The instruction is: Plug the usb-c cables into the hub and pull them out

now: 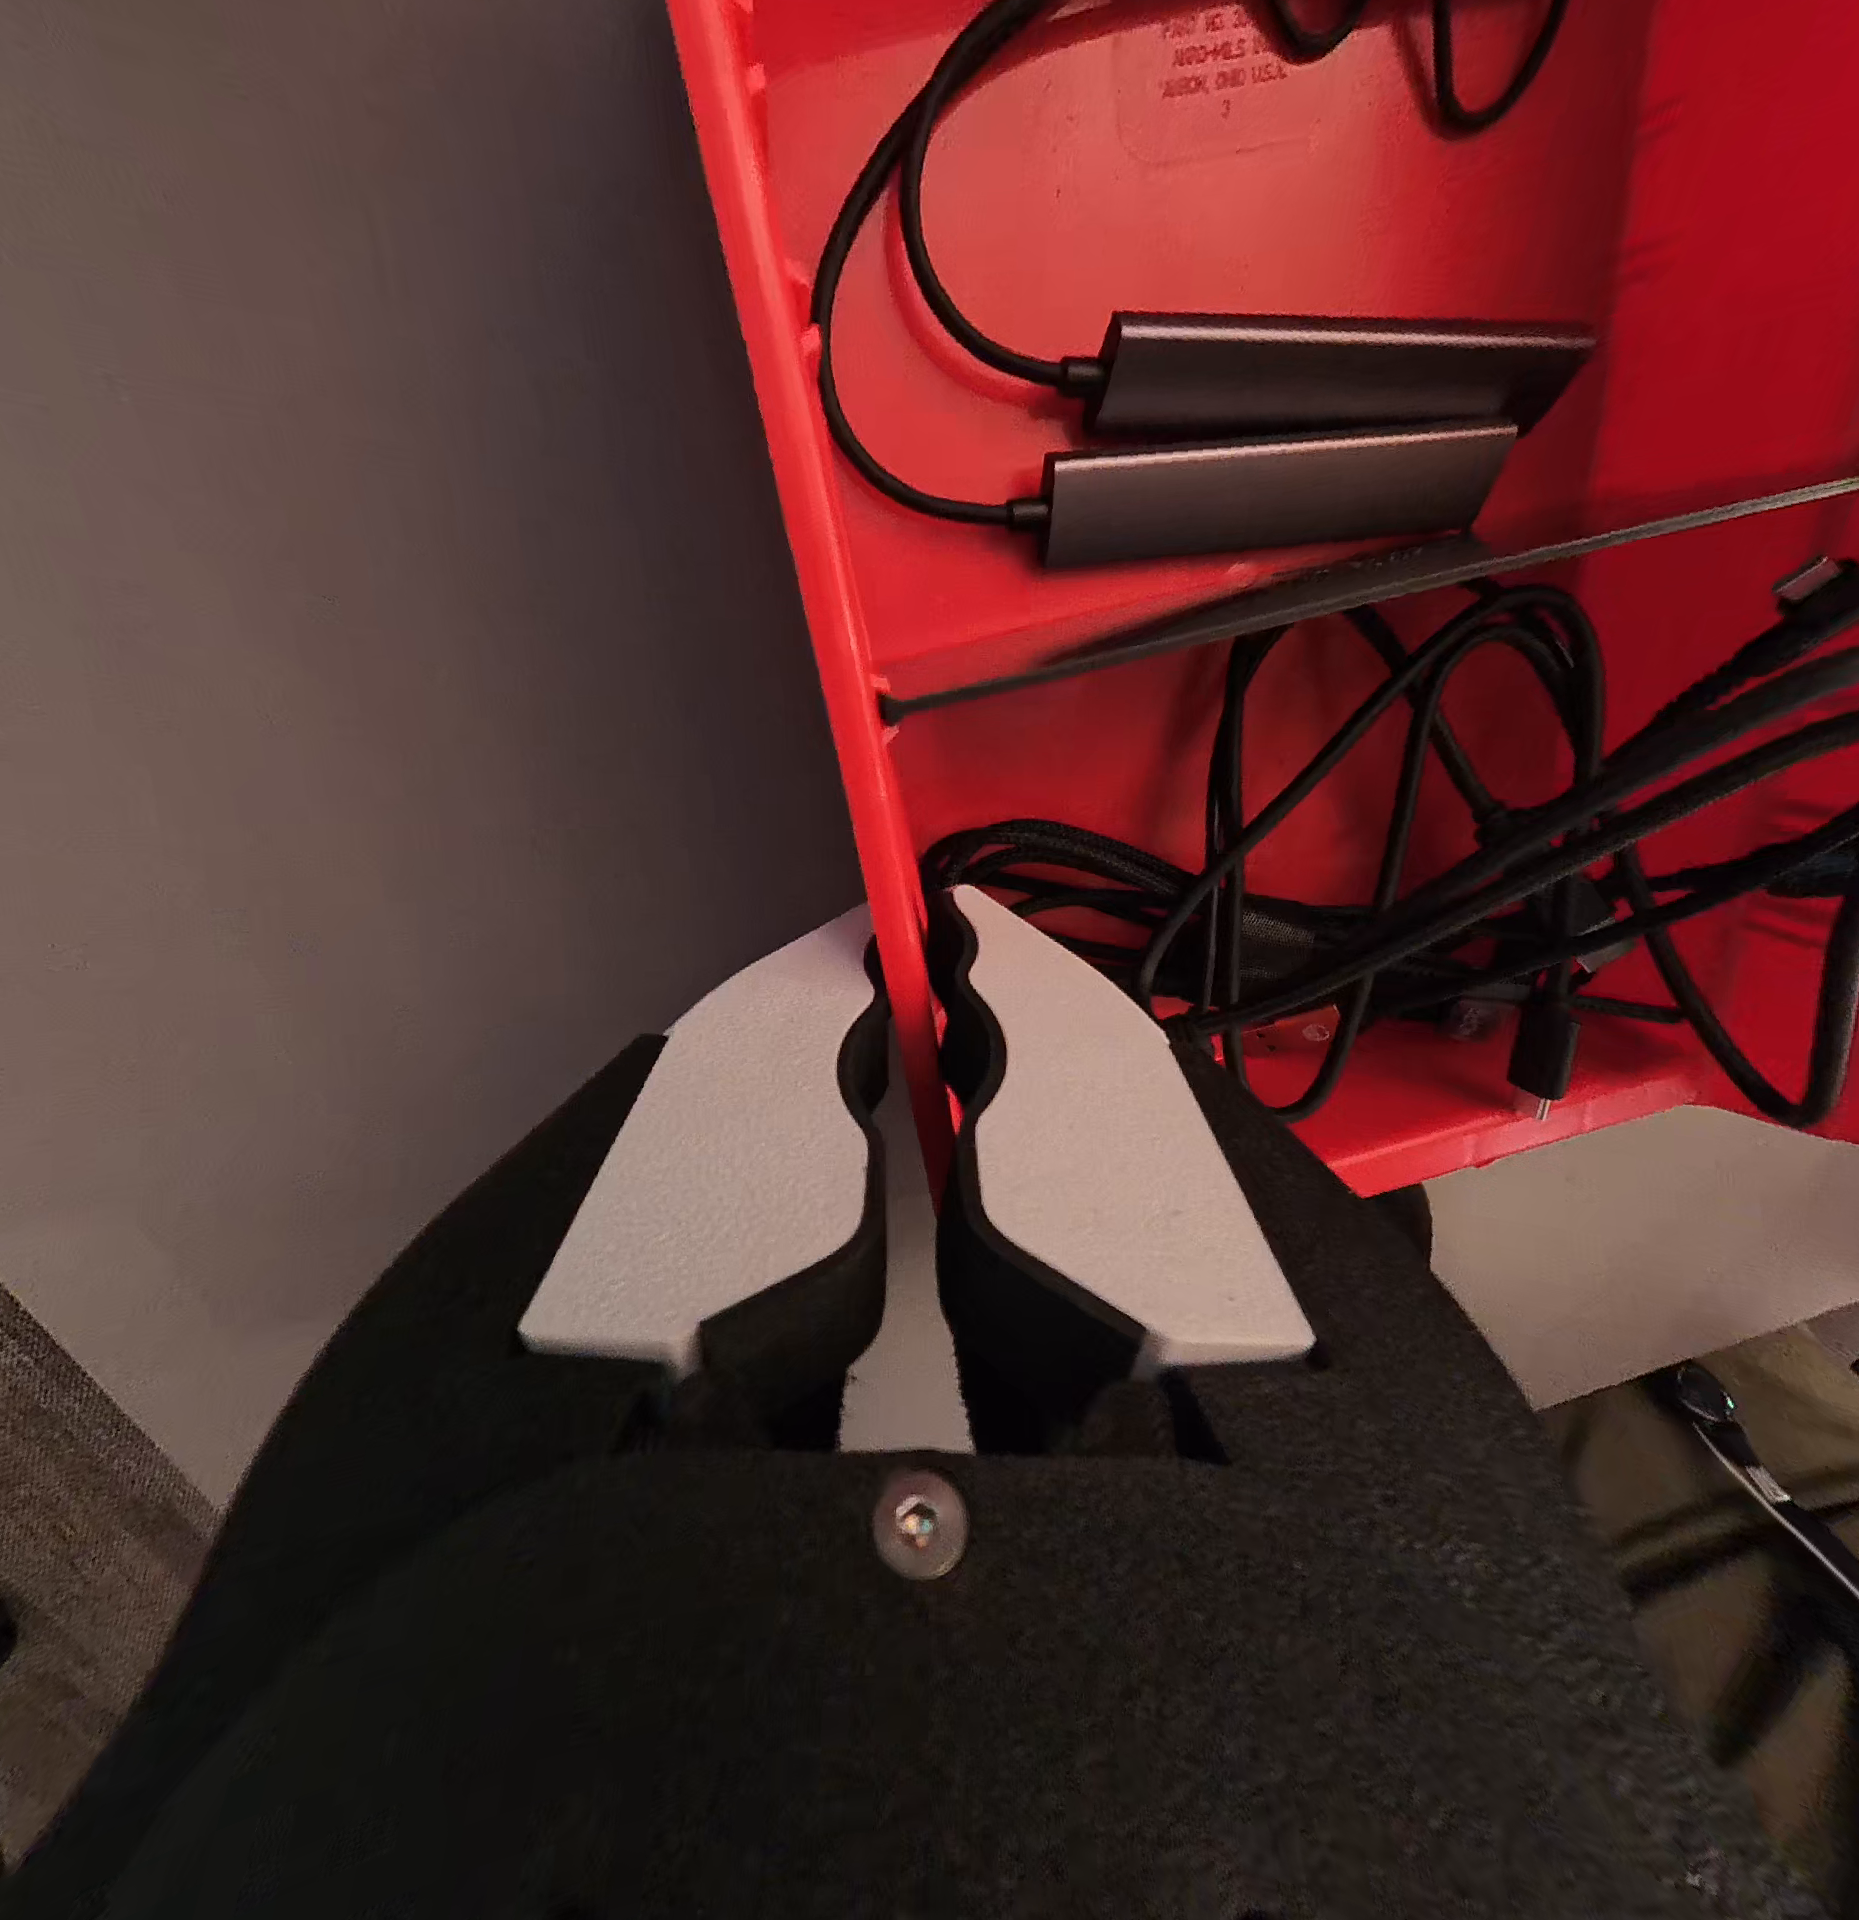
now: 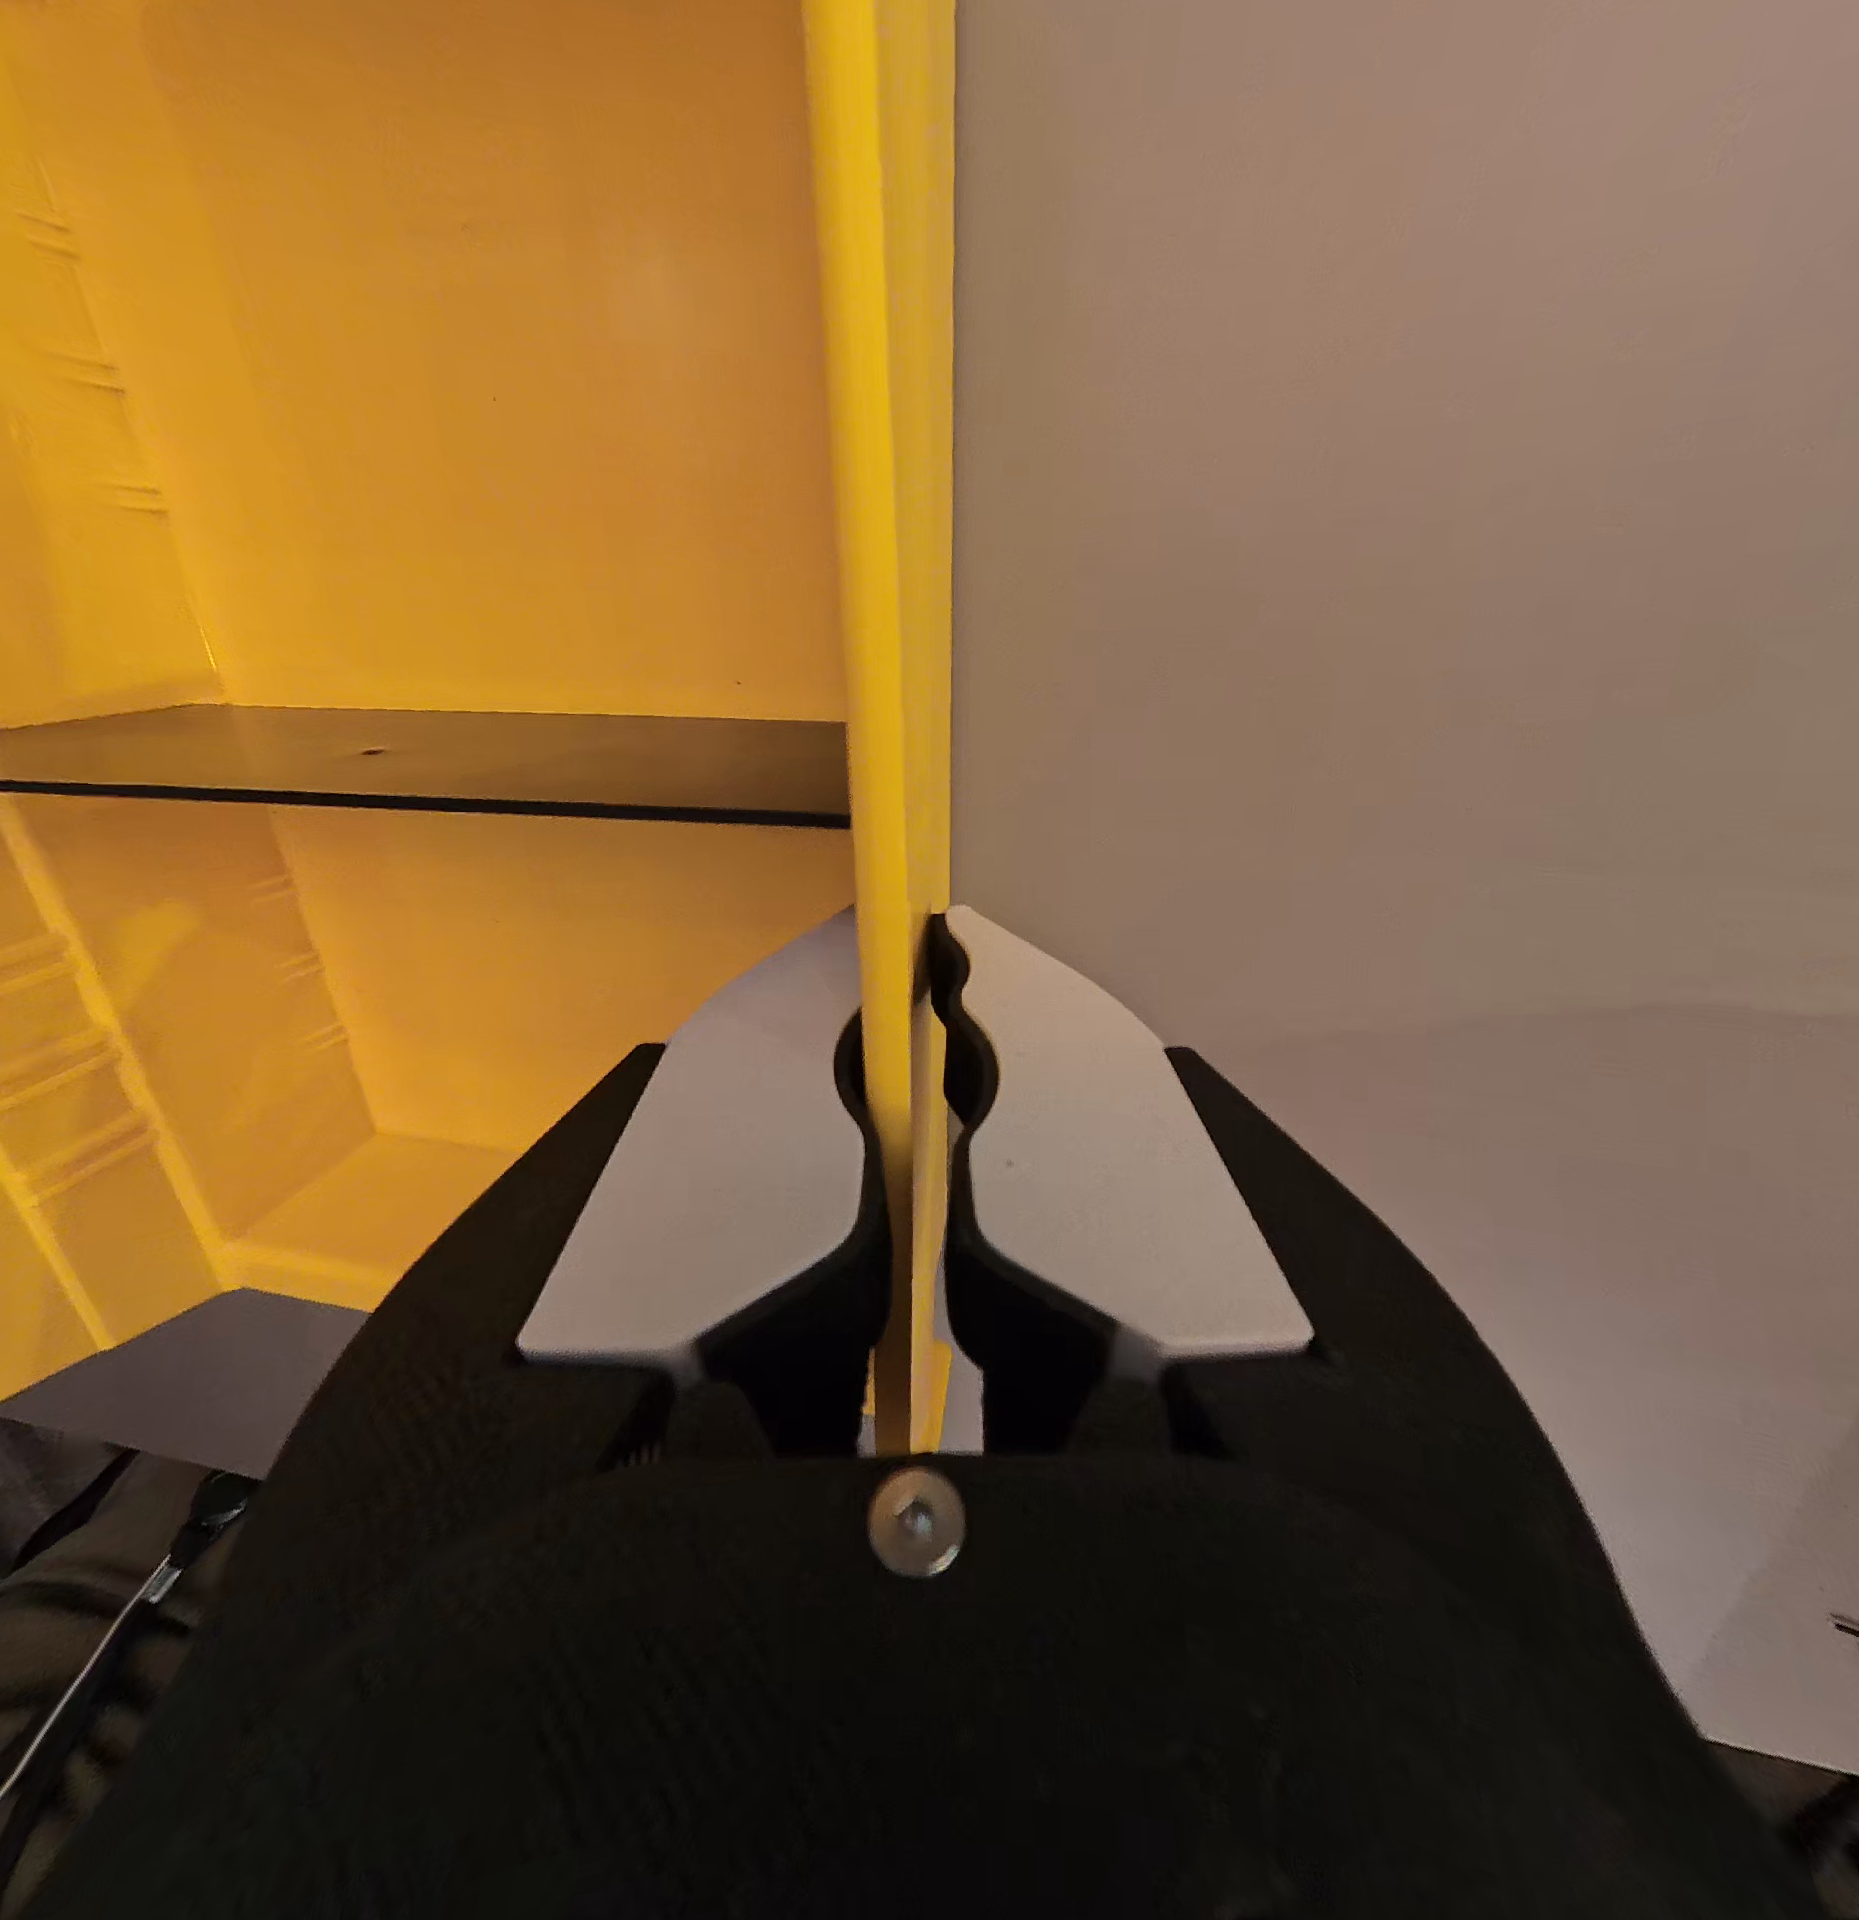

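Observation:
A red bin (image 1: 1112, 229) holds two grey USB hubs (image 1: 1320, 369) (image 1: 1268, 504) in its far compartment, each with a black lead. The near compartment holds a tangle of black USB-C cables (image 1: 1476, 883). My left gripper (image 1: 909, 935) is shut on the red bin's left wall (image 1: 800, 416) near its front corner. A yellow bin (image 2: 489, 416) shows in the right wrist view, with both visible compartments bare. My right gripper (image 2: 904, 925) is shut on the yellow bin's right wall (image 2: 883, 416).
A thin black divider (image 1: 1320, 613) splits the red bin; another one (image 2: 437, 758) splits the yellow bin. Both bins sit on a pale table (image 2: 1424, 727). The table's front edge (image 1: 1631, 1299), olive trousers (image 1: 1735, 1507) and grey carpet (image 1: 52, 1507) lie below. Left tips to right tips: about 75 cm.

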A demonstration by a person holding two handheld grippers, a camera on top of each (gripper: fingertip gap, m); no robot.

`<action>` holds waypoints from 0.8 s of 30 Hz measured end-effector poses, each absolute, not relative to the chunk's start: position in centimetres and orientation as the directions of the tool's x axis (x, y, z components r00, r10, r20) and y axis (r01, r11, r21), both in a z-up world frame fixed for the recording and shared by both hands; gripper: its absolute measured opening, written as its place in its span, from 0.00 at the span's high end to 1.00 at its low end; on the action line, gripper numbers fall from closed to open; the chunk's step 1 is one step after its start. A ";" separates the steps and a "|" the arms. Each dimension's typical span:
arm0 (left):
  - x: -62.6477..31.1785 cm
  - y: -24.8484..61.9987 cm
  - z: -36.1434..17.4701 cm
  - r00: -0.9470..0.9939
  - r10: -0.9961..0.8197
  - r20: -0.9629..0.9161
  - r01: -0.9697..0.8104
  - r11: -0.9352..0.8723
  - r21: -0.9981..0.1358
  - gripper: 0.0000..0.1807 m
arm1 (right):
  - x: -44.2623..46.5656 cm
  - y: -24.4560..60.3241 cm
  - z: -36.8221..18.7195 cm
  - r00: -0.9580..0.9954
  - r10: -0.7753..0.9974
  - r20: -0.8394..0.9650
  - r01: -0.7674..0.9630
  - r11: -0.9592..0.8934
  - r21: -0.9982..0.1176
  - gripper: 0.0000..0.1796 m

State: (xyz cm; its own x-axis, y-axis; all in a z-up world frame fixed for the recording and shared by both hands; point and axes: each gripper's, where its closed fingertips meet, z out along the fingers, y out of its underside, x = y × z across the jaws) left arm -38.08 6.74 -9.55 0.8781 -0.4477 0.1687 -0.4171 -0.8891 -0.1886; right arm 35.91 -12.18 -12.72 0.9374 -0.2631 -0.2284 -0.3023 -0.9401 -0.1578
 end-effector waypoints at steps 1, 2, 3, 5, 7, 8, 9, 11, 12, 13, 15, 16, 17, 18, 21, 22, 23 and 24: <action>-38.1 6.6 -9.6 0.877 -0.451 0.167 -0.421 -0.887 -0.188 0.98 | 36.0 -12.3 -12.7 0.936 -0.265 -0.230 -0.305 -0.939 -0.158 0.97; -38.2 6.5 -9.6 0.877 -0.452 0.164 -0.423 -0.887 -0.187 0.98 | 36.1 -12.3 -12.7 0.940 -0.256 -0.226 -0.295 -0.942 -0.160 0.97; -38.2 6.4 -9.6 0.877 -0.453 0.161 -0.423 -0.886 -0.188 0.98 | 36.1 -12.4 -12.7 0.945 -0.241 -0.222 -0.279 -0.946 -0.164 0.97; -38.3 6.2 -9.6 0.879 -0.451 0.157 -0.420 -0.886 -0.194 0.98 | 36.1 -12.4 -12.8 0.946 -0.237 -0.221 -0.276 -0.947 -0.166 0.97; -38.3 6.1 -9.6 0.882 -0.444 0.158 -0.412 -0.890 -0.198 0.98 | 36.1 -12.4 -12.8 0.951 -0.228 -0.210 -0.266 -0.949 -0.172 0.97; -38.3 6.0 -9.6 0.884 -0.441 0.156 -0.410 -0.891 -0.196 0.98 | 36.1 -12.4 -12.8 0.950 -0.235 -0.207 -0.272 -0.947 -0.173 0.96; -38.4 5.9 -9.6 0.885 -0.438 0.156 -0.408 -0.892 -0.194 0.98 | 36.1 -12.4 -12.8 0.951 -0.237 -0.201 -0.272 -0.946 -0.174 0.96; -38.4 5.9 -9.6 0.887 -0.433 0.160 -0.402 -0.895 -0.194 0.98 | 36.1 -12.4 -12.8 0.959 -0.223 -0.173 -0.254 -0.950 -0.181 0.96; -38.4 5.8 -9.7 0.888 -0.431 0.163 -0.399 -0.896 -0.194 0.98 | 36.2 -12.5 -12.8 0.964 -0.216 -0.154 -0.243 -0.953 -0.183 0.97; -38.4 5.8 -9.7 0.888 -0.429 0.164 -0.397 -0.897 -0.195 0.98 | 36.2 -12.5 -12.8 0.970 -0.206 -0.131 -0.228 -0.956 -0.183 0.97; -38.4 5.8 -9.7 0.889 -0.428 0.162 -0.397 -0.897 -0.194 0.98 | 36.2 -12.5 -12.9 0.977 -0.191 -0.097 -0.206 -0.961 -0.182 0.97; -38.5 5.8 -9.7 0.890 -0.427 0.162 -0.395 -0.898 -0.194 0.98 | 36.0 -12.6 -12.9 0.978 -0.185 -0.099 -0.200 -0.963 -0.181 0.97; -38.5 5.8 -9.7 0.890 -0.428 0.160 -0.396 -0.897 -0.196 0.98 | 35.9 -12.6 -12.9 0.979 -0.178 -0.100 -0.193 -0.965 -0.180 0.97; -38.5 5.8 -9.7 0.889 -0.429 0.157 -0.397 -0.896 -0.199 0.98 | 35.8 -12.7 -12.9 0.981 -0.169 -0.095 -0.184 -0.966 -0.181 0.96; -38.5 5.9 -9.7 0.888 -0.434 0.152 -0.399 -0.892 -0.214 0.98 | 35.8 -12.6 -12.9 0.984 -0.153 -0.094 -0.170 -0.964 -0.203 0.96; -38.5 5.9 -9.7 0.887 -0.436 0.153 -0.400 -0.890 -0.221 0.98 | 35.8 -12.6 -13.0 0.983 -0.154 -0.101 -0.173 -0.962 -0.212 0.96; -38.4 5.9 -9.7 0.885 -0.438 0.157 -0.399 -0.888 -0.229 0.98 | 35.7 -12.7 -13.0 0.983 -0.152 -0.107 -0.173 -0.960 -0.218 0.96; -38.4 5.9 -9.6 0.883 -0.440 0.163 -0.397 -0.886 -0.240 0.97 | 35.7 -12.8 -13.1 0.983 -0.148 -0.111 -0.170 -0.960 -0.222 0.96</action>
State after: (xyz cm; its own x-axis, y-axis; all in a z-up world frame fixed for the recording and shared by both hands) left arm -38.38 5.93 -9.64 0.8833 -0.4397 0.1627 -0.3968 -0.8859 -0.2400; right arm 35.66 -12.79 -13.10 0.9828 -0.1479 -0.1109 -0.1696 -0.9603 -0.2216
